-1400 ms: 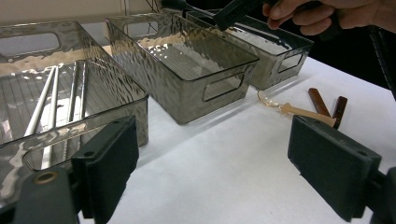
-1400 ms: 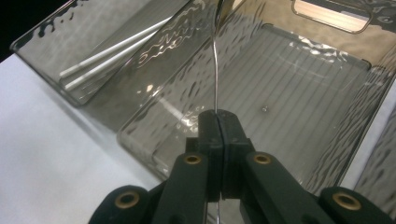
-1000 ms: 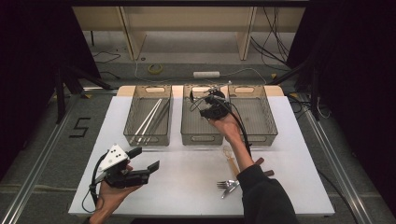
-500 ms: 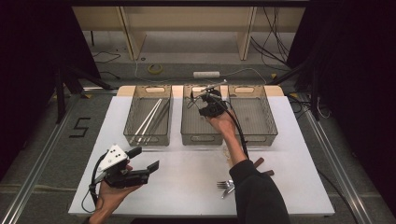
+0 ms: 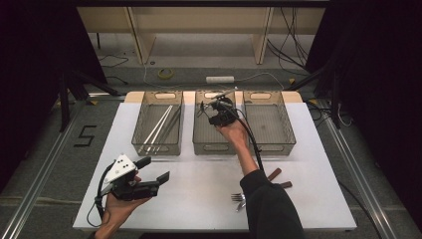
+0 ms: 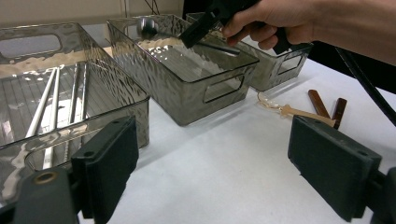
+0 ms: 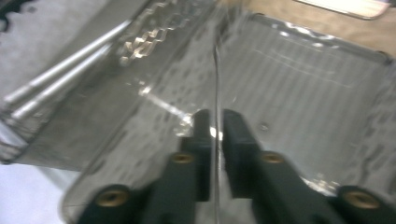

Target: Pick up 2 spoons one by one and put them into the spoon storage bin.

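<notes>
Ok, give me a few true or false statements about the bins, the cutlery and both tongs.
1. The left bin holds long metal rods. True.
2. The right tongs are over the right bin. False: they are over the middle bin, jaws just opening, with a thin metal utensil between them.
3. The left tongs are open and empty. True.
4. The fork lies in the middle bin. False: it lies on the table, beside the person's right sleeve.

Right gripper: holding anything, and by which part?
Right gripper: jaws have just been opening. The spoon handle sits edge-on between them, gaps both sides, over the middle bin. Not clamped.
</notes>
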Available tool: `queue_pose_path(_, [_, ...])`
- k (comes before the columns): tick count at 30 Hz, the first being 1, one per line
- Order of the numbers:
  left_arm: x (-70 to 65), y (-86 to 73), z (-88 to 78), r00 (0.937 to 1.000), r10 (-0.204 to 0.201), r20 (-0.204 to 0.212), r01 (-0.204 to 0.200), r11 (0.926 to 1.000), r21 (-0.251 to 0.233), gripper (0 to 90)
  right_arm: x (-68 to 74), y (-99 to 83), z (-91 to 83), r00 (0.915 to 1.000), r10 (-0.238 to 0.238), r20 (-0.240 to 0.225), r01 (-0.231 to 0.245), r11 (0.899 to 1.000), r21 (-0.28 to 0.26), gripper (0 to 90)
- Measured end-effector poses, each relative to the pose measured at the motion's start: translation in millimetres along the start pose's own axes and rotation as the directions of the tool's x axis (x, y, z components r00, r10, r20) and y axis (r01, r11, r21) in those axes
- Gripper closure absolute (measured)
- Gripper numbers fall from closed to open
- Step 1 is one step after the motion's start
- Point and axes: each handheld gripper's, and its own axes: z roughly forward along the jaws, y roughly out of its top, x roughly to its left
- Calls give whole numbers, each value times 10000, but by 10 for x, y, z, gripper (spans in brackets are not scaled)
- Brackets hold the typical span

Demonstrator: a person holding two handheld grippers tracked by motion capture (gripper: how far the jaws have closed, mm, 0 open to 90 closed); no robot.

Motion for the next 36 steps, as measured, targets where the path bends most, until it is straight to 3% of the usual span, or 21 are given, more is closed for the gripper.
queue_pose_path(10, [-2,0,1,10000,46,-9,-46,10000,57,157,23,-5,-110,9985,-246,-481,235,9995,-228,658])
queue_pose_path(19, [1,-4,1,10000,64,-39,-64,9999,86,157,104,-36,-390,9945,-703,-770,671,9968,-431,406])
queue_pose_path(28, [0,-5,7,9999,53,-93,-52,9999,116,156,153,-209,-756,9901,-1111,-855,1053,9920,-703,337])
queue_pose_path(36, [-1,-7,9,9999,45,-96,-44,9999,120,156,164,-487,-1046,9849,-1540,-792,1451,9834,-1087,329])
